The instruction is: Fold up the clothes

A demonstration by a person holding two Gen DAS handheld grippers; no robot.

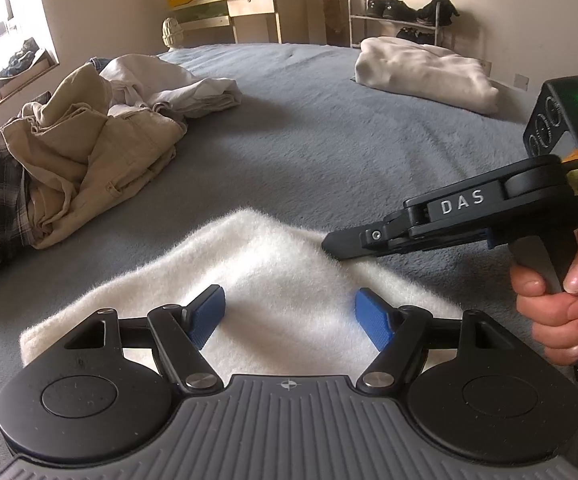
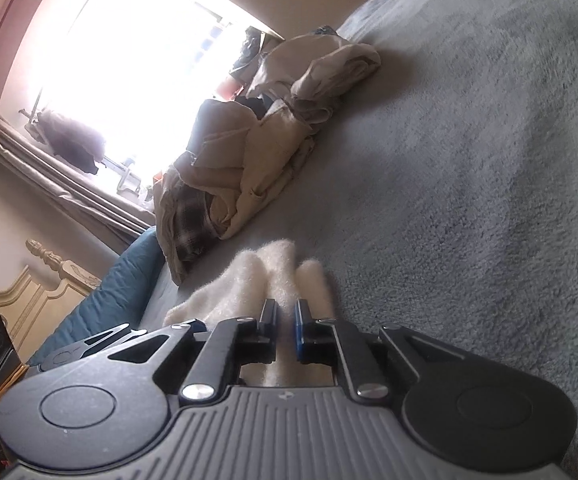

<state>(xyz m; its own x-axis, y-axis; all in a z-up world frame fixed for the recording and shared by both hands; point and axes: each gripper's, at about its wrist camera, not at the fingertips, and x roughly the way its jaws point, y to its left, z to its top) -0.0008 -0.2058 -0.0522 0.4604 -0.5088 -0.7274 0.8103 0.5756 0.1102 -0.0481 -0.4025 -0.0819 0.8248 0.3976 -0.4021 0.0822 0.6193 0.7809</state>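
Right gripper (image 2: 287,320) clamped on a fold of the white fleece (image 1: 273,280). Left gripper (image 1: 289,316) spread apart above it. Fleece lies on grey bed (image 1: 329,140).

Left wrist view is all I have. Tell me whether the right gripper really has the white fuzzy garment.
Observer: Yes. In the right wrist view the right gripper is pinched shut on a ridge of the white fuzzy garment.
Operator: Say what lies beyond its tips.
Observer: The beige clothes pile, then a bright window.
Operator: Report anything beside the bed there.
Observer: A carved cream headboard stands at the lower left.
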